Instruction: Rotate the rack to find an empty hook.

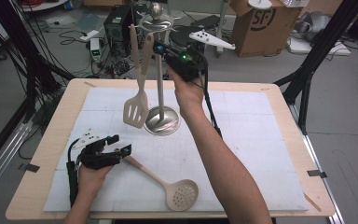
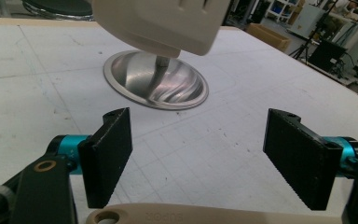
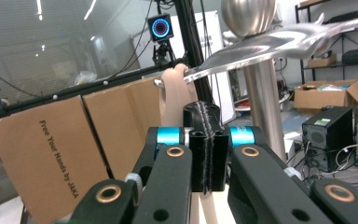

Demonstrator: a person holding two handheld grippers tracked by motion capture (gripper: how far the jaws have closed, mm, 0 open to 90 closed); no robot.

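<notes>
Pale wood table (image 1: 51, 140) under a white mat (image 1: 242, 154), with grey floor all round, cluttered behind by cables, a black computer case (image 1: 119, 23) and a cardboard box (image 1: 261, 23). In the right gripper view, more cardboard printed with lettering (image 3: 56, 154) and black stands with ring-lit cameras (image 3: 161, 28).

No containers; instead a steel utensil stand (image 1: 161, 84), domed base on the mat, ball-topped with hooked arms. Hung from one hook, a cream slotted turner (image 1: 137, 109), blade just above the mat.

Right gripper (image 1: 161, 49) raised to the top of the stand, jaws clenched flat together, nothing visibly between the pads; in the right gripper view, cream handle loop (image 3: 175, 93) just beyond the tips, on the hook, stand post just to the right. Whether the tips touched the handle, impossible to tell.

Left gripper (image 1: 119, 145) low over the mat, jaws spread wide, released, grasping nothing. Cream skimmer spoon (image 1: 168, 184) flat on the mat, handle end with its hanging hole directly beneath and between the open jaws, perforated bowl away toward the person's right. In the left gripper view, stand base (image 2: 156, 79) straight ahead, turner blade (image 2: 161, 23) hanging above it.
</notes>
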